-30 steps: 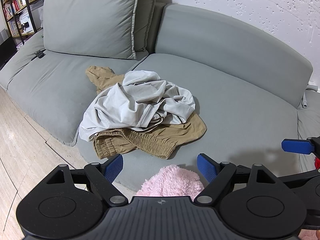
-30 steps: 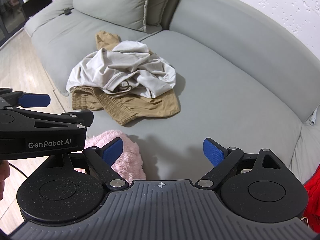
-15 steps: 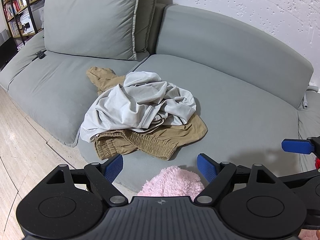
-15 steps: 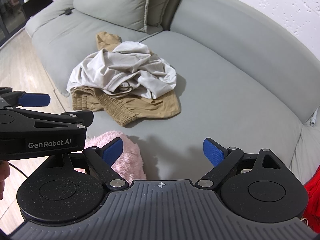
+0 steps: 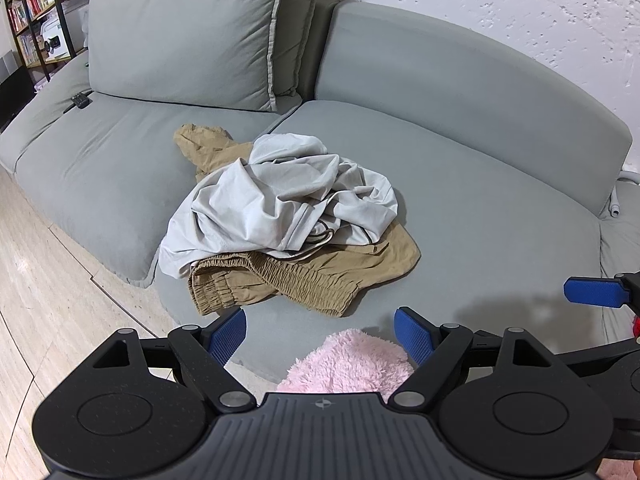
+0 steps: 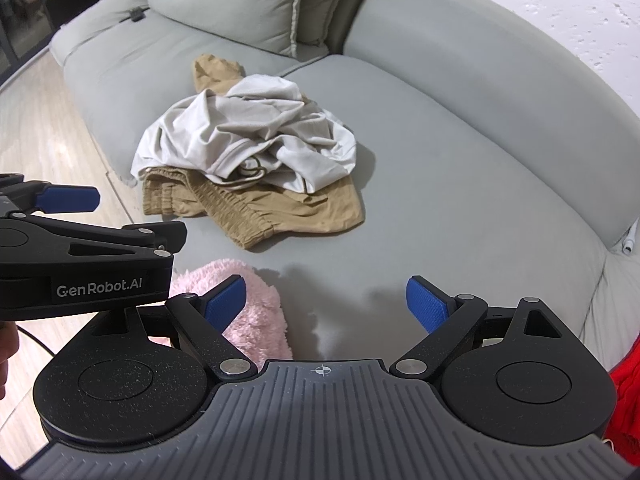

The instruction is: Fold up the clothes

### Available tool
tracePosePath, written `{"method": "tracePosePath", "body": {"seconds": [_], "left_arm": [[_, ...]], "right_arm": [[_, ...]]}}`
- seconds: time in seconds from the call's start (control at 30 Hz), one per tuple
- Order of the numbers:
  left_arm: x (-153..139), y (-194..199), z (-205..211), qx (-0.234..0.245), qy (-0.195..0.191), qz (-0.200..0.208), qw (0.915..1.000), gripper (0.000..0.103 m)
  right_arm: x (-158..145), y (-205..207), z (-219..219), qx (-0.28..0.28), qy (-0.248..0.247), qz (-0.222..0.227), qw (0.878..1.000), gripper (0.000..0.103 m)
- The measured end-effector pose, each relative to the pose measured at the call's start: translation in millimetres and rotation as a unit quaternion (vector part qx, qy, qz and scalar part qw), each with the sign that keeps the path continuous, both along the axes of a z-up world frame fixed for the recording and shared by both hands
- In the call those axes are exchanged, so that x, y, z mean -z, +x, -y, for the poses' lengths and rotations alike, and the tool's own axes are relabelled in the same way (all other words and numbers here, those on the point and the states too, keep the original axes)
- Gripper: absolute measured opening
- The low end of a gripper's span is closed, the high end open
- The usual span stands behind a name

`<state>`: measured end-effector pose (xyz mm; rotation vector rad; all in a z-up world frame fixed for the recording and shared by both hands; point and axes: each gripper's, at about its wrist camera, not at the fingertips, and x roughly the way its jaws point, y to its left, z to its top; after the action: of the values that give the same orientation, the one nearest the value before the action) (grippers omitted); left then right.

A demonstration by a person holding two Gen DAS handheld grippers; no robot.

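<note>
Both sets of fingers, on the left gripper (image 5: pixel 320 330) and right gripper (image 6: pixel 326 298), were wide open and empty, ready to grab. Unfolded clothes (image 5: pixel 280 200) lay heaped on the sofa (image 5: pixel 500 216), just ahead.

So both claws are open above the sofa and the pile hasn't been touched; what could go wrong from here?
1. The pale grey garment lies crumpled on top of the tan elastic-waist trousers, so a grab into the heap may lift both at once.
2. The pile sits near the sofa seat's front edge; a pull towards the person could drag it onto the floor.
3. The pink fluffy item sits just under the left claw and right claw and could snag.
</note>
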<state>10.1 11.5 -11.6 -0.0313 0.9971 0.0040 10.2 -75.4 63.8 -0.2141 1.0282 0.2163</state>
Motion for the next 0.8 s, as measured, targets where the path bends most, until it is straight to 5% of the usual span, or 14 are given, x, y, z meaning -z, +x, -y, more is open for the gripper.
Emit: {"method": "tracePosePath", "body": {"seconds": [0.27, 0.43, 0.67, 0.73, 0.8], "left_arm": [[27, 17, -28, -0.026, -0.009, -0.009, 0.9996, 0.086], [44, 31, -46, -0.017, -0.003, 0.003, 0.9998, 0.084], [74, 50, -68, 0.003, -0.026, 0.007, 0.9996, 0.042], [78, 59, -64, 0.023, -0.015, 0.019, 0.9994, 0.045], [78, 67, -57, 0.035, 0.010, 0.038, 0.9986, 0.065]], "right_arm": [[19, 21, -7, -0.009, -0.004, -0.014, 1.000, 0.091], [34, 44, -11, -0.036, 0.015, 0.059, 0.998, 0.090], [59, 96, -16, -0.044, 0.072, 0.050, 0.995, 0.068], [70, 109, -22, -0.062, 0.068, 0.050, 0.995, 0.065], [81, 122, -26, -0.074, 0.061, 0.053, 0.994, 0.064]]}}
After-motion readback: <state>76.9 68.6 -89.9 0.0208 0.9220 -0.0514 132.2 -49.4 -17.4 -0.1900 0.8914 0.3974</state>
